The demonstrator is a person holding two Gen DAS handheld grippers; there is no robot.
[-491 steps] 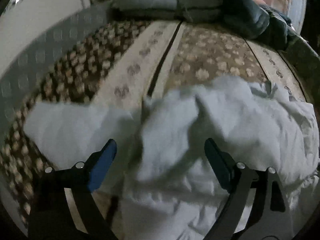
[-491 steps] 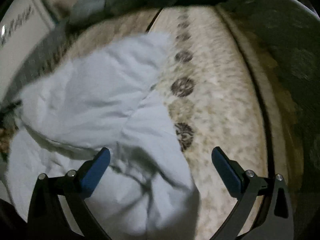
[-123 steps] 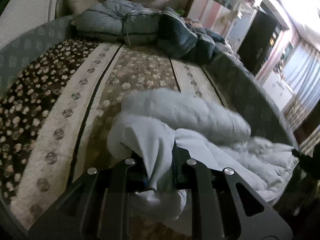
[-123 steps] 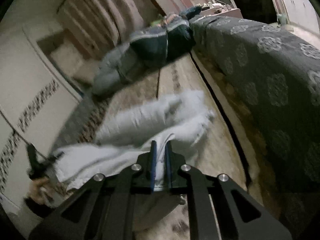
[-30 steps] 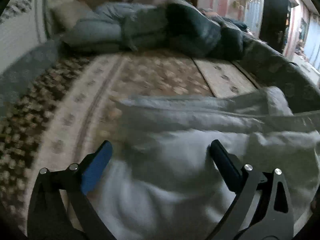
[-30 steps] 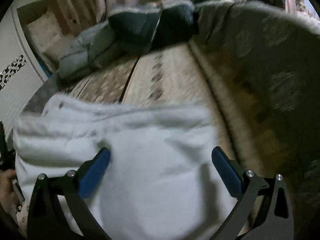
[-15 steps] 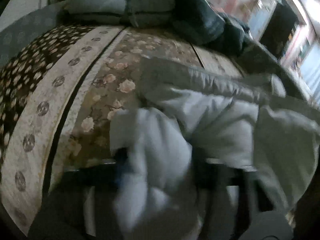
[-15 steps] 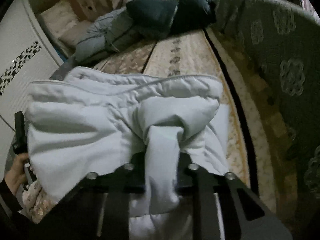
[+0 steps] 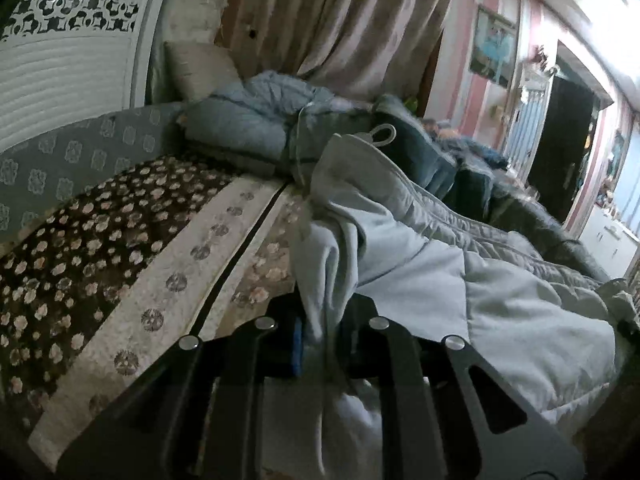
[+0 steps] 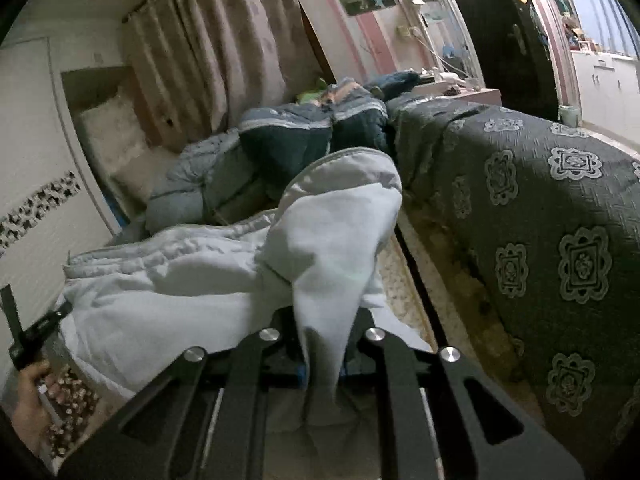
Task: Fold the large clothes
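A large pale blue padded garment [image 9: 420, 256] with fleece lining hangs stretched between my two grippers above a patterned sofa seat [image 9: 120, 248]. My left gripper [image 9: 320, 340] is shut on a bunch of its fabric at the left end. My right gripper [image 10: 322, 356] is shut on a bunch of the garment [image 10: 328, 240] at the right end. A hanging loop [image 9: 382, 134] shows at the garment's raised top edge. The left gripper's body and the hand holding it [image 10: 28, 364] show at the left of the right wrist view.
Folded blue and dark padded jackets [image 9: 256, 128] are piled at the sofa's far end, also seen in the right wrist view [image 10: 304, 136]. A grey patterned sofa back [image 10: 540, 220] rises on the right. A curtain [image 9: 340, 20] and cushions [image 9: 196, 68] stand behind.
Both grippers, open over the spread garment a second ago, have shut on bunches of it and lifted it up off the sofa seat.
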